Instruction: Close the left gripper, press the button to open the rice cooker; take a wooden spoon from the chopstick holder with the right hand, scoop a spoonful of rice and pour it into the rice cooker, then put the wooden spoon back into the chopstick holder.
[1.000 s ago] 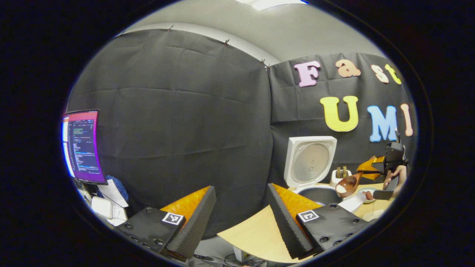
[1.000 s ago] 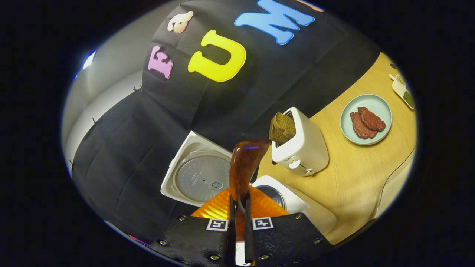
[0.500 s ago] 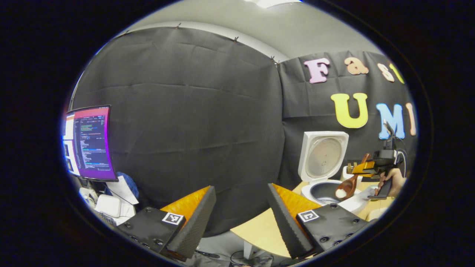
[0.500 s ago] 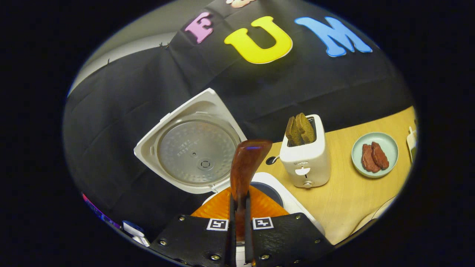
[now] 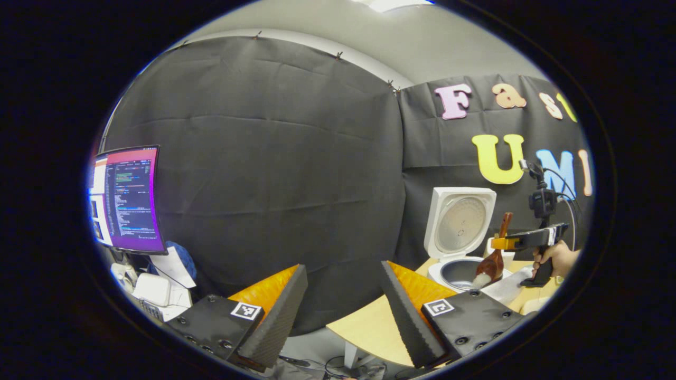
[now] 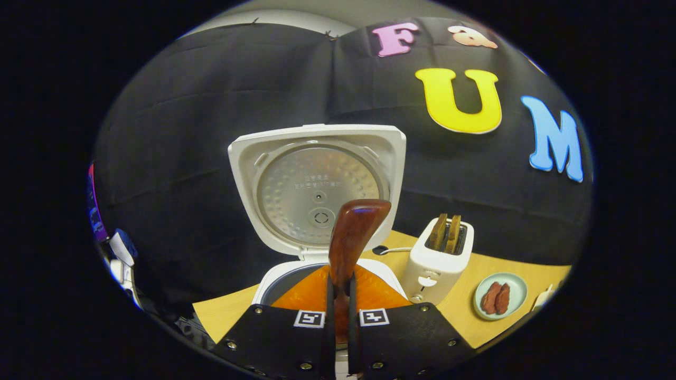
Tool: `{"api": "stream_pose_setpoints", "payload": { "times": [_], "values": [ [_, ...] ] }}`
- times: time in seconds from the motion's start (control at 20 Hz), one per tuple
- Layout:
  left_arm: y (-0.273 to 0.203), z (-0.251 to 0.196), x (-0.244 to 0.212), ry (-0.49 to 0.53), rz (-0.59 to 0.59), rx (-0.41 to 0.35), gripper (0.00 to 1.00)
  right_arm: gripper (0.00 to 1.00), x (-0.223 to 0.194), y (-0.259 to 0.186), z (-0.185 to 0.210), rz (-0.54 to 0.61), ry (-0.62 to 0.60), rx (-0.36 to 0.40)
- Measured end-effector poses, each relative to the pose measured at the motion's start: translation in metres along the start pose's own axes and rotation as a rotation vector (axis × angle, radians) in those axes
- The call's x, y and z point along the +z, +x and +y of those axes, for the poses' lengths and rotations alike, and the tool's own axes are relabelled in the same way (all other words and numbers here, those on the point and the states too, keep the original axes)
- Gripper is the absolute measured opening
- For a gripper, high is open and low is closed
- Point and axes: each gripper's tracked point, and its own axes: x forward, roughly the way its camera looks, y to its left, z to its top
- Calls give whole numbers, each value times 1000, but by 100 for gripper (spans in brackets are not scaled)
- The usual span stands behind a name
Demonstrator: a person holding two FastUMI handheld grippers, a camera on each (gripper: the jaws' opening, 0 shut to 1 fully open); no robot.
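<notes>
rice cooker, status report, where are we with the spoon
Left gripper open, held back. Right gripper shut on wooden spoon, bowl tipped down over the rice cooker; lid up. Nothing in the way.

The white rice cooker [image 6: 296, 274] stands open, its lid [image 6: 317, 184] tipped up and back, showing a round metal inner plate. The dark inner pot [image 5: 458, 270] sits below the lid. The glossy brown wooden spoon [image 5: 492, 264] hangs bowl-down over the cooker's opening, handle up, with white rice [image 5: 478, 279] spilling from its bowl toward the pot.
</notes>
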Motion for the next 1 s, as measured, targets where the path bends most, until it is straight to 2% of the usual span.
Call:
{"api": "stream_pose_setpoints", "payload": {
  "times": [0.3,0.6,0.7,0.95,1.0],
  "values": [
    [1,-1,0,-8,-8,-7,90,10,17,-11,-2,-57,-204,-50],
    [-3,-6,2,-15,-14,-34,90,10,46,-32,0,-165,-339,-95],
    [-3,-8,4,-19,-19,-50,90,10,54,-42,-6,-177,-320,-88],
    [-8,-15,12,-38,-28,-95,90,10,65,-70,-29,-158,-59,-53],
    [-9,-18,15,-38,-30,-106,100,10,74,-77,-37,-163,-18,-54]
  ]
}}
